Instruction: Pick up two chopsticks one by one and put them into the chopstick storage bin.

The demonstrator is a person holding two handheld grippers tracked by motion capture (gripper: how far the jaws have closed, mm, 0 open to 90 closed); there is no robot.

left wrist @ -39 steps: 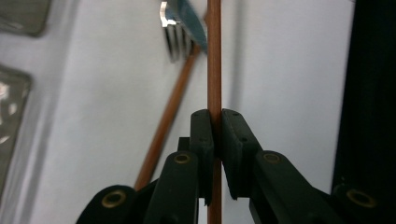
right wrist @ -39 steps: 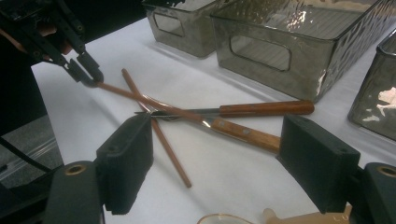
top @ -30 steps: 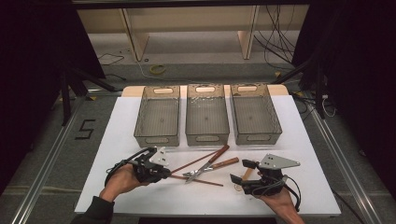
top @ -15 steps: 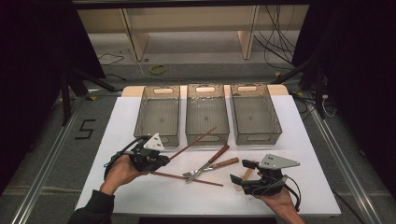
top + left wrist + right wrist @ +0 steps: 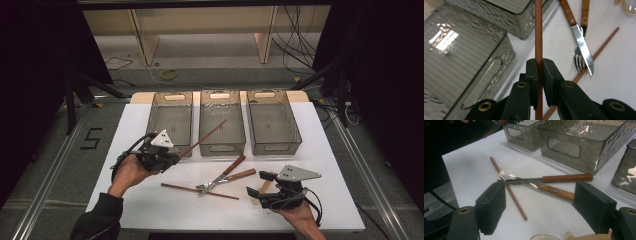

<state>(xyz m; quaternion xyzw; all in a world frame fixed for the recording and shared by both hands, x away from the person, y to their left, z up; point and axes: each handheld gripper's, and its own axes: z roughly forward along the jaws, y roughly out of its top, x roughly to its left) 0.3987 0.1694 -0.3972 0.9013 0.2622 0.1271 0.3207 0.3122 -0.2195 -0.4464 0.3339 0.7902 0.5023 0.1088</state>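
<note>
Three smoky bins (image 5: 222, 122) are set side by side at the table's (image 5: 125, 130) far edge, while a knife (image 5: 222, 178), a fork (image 5: 235, 176) and a second chopstick (image 5: 199, 191) are laid nearer.

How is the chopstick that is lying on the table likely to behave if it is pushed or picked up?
The chopstick on the table looks thin, straight and wooden, so it is probably stiff and light. If its shaft is round, a sideways push may roll it. The fork crosses it, so lifting it may disturb the fork. It is narrow, so a hand-held gripper would need to close almost fully.
</note>
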